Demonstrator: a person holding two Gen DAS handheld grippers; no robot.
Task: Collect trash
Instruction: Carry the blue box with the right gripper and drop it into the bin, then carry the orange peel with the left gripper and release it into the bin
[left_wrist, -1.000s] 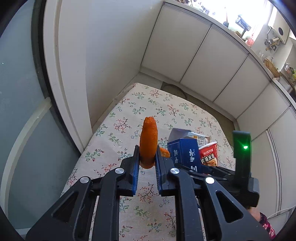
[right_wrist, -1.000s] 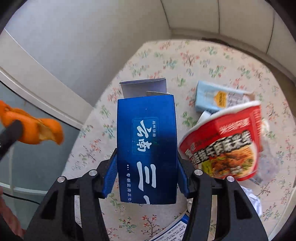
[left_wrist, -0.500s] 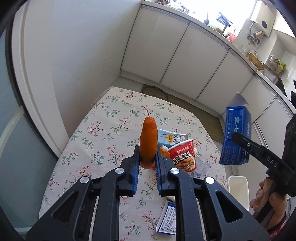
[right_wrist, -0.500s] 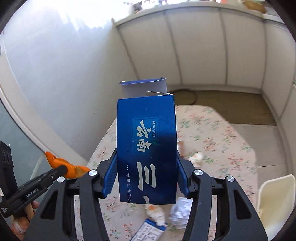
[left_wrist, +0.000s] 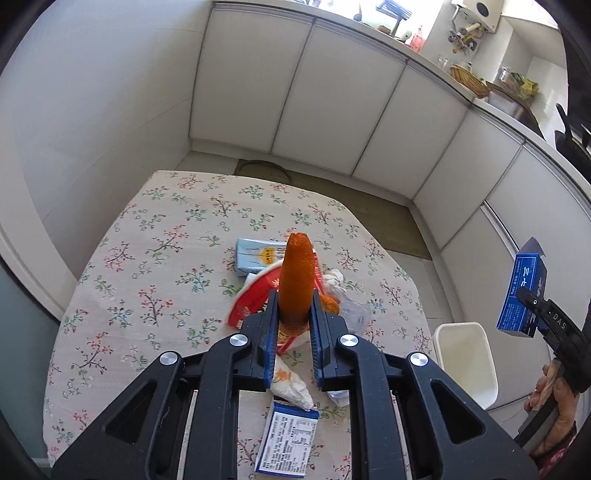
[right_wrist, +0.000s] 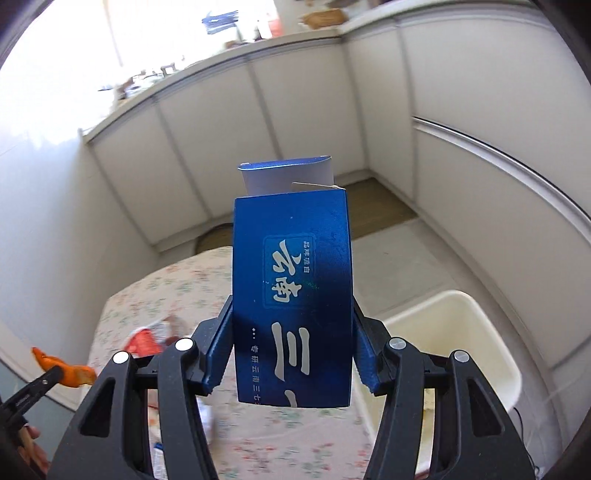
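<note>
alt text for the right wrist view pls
The right gripper is shut on an upright blue carton with its top flap open, held above a cream bin on the floor. Behind and left is a floral table with trash; the left gripper holds orange peel at the far left edge.

Glossy cardboard box (right_wrist: 291, 295), pitted orange peel (left_wrist: 295, 273), floral cloth tablecloth (left_wrist: 166, 258).

Orange peel (left_wrist: 295, 280): long strip, upright, pinched at its base, above the surface. Blue box (right_wrist: 291, 302) w/ white characters, top flap open, upright, held by its sides near the white bin (right_wrist: 476, 332). On floral surface (left_wrist: 155, 266): red noodle cup (left_wrist: 255, 299) on its side, pale blue carton (left_wrist: 255, 254) lying flat, white tissue (left_wrist: 291, 384), small blue-white box (left_wrist: 288, 443) at near edge.
</note>
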